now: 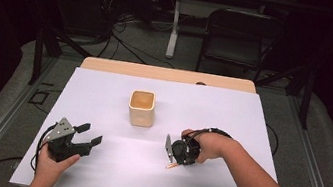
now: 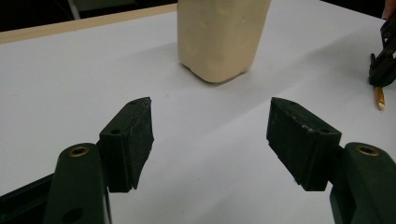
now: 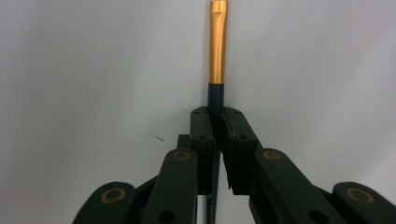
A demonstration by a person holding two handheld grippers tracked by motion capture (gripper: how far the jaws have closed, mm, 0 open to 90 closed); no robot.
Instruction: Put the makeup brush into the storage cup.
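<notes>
A cream square cup (image 1: 142, 108) stands upright in the middle of the white table top (image 1: 232, 114). My right gripper (image 1: 175, 160) points down at the table to the cup's front right and is shut on a thin brush-like stick. In the right gripper view the jaws (image 3: 217, 116) pinch the stick's dark blue shaft (image 3: 215, 95), and its gold metal sleeve (image 3: 218, 42) juts out beyond them. The gold end (image 1: 172, 166) lies on the table. My left gripper (image 1: 90, 133) rests at the front left, open and empty, facing the cup (image 2: 219, 37).
A bare wooden strip (image 1: 167, 74) runs along the table's far edge. Behind it stand a black folding chair (image 1: 236, 39) and a white table leg (image 1: 175, 24), with cables on the floor. The right gripper (image 2: 383, 65) and the stick's tip (image 2: 379, 98) show at the left gripper view's right edge.
</notes>
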